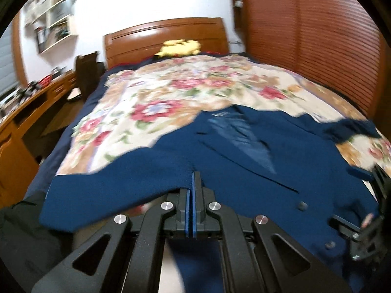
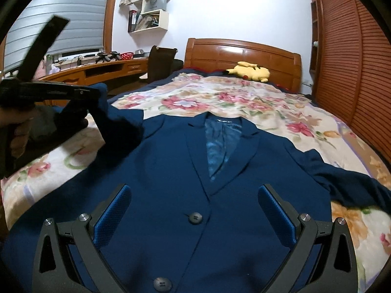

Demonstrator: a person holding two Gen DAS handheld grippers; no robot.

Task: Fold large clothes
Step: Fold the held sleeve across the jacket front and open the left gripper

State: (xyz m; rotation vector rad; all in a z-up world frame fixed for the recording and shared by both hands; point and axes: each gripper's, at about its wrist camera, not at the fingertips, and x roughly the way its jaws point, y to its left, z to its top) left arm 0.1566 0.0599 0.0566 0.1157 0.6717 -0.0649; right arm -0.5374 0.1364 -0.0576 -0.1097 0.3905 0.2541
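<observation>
Left gripper (image 1: 193,183) pinching navy woven blazer (image 2: 171,171)

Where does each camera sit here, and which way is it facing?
Left wrist: on the left gripper, shut on the blue jacket sleeve, facing the headboard.
Right wrist: on the open right gripper above the jacket's front, facing the headboard; a hand carrying the left gripper shows at left.
Shared: jacket, floral bedspread, yellow plush toy, headboard.

A home bedroom: a wooden-headboard bed (image 2: 242,56) under a floral bedspread (image 2: 244,102), louvred wardrobe doors (image 2: 347,56), a desk (image 2: 102,69).
</observation>
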